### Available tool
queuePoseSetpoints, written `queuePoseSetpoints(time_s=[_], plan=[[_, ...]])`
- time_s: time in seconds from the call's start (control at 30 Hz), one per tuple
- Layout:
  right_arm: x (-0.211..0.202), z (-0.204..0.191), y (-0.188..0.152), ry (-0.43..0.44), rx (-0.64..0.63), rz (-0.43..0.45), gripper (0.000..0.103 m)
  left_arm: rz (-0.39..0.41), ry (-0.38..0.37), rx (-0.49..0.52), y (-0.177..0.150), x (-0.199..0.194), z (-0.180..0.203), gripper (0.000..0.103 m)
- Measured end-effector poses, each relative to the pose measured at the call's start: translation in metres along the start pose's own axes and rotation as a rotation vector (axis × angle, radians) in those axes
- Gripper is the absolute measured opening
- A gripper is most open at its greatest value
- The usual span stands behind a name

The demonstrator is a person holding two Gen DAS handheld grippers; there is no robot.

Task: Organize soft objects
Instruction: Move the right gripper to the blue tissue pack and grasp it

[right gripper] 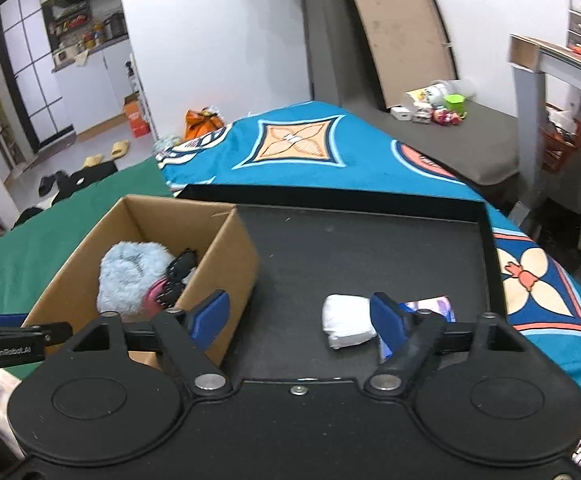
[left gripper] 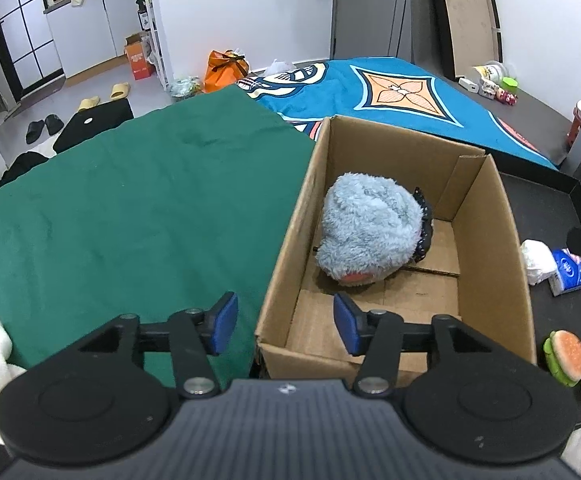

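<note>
So the fluffy blue plush [left gripper: 366, 232] is already sitting in the cardboard box [left gripper: 486, 264], just ahead of the left gripper [left gripper: 286, 330], with some black studded thing [right gripper: 178, 276] tucked against its far side. Can't tell what that black bit is, maybe part of the toy.

Left gripper's jaws are spread, nothing between them, straddling the near left corner of the box: one pad over the green cloth [left gripper: 130, 216], the other over the box floor. Looks to me like that drop is done.

Right gripper [right gripper: 300, 316] is spread wide too, empty, pointing at the black tray [right gripper: 350, 248] to the right of the box. The white soft bundle [right gripper: 346, 322] lies between its pads, up against the right one, not pinched. Behind that pad there's a blue tissue pack [right gripper: 430, 306], partly hidden. A little burger toy [left gripper: 566, 354] sits off to the left gripper's right, near the tray edge.

My read: we're between items, and the white bundle is next. The right gripper needs to drop lower, centre on the bundle without catching the tissue pack, squeeze, then carry it left over the box wall.
</note>
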State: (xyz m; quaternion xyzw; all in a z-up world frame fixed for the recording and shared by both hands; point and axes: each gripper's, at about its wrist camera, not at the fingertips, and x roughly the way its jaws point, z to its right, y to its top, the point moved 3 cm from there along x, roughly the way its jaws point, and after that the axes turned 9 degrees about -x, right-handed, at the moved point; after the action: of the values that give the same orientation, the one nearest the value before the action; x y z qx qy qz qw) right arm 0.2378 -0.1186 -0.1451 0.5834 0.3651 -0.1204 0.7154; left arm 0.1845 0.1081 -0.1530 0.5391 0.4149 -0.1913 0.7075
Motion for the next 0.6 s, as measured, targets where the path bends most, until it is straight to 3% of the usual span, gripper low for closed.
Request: queuePoseSetpoints(time_s=[0.3, 0.6], plan=[[0.006, 0.040, -0.014, -0.042, 0.054, -0.012, 0.082, -0.014, 0.029, 0.063, 0.000, -0.001, 0.021, 0.065], [0.030, 0.070, -0.033, -0.070, 0.013, -0.075, 0.088, -0.033, 0.085, 0.125, -0.001, 0.003, 0.036, 0.074]])
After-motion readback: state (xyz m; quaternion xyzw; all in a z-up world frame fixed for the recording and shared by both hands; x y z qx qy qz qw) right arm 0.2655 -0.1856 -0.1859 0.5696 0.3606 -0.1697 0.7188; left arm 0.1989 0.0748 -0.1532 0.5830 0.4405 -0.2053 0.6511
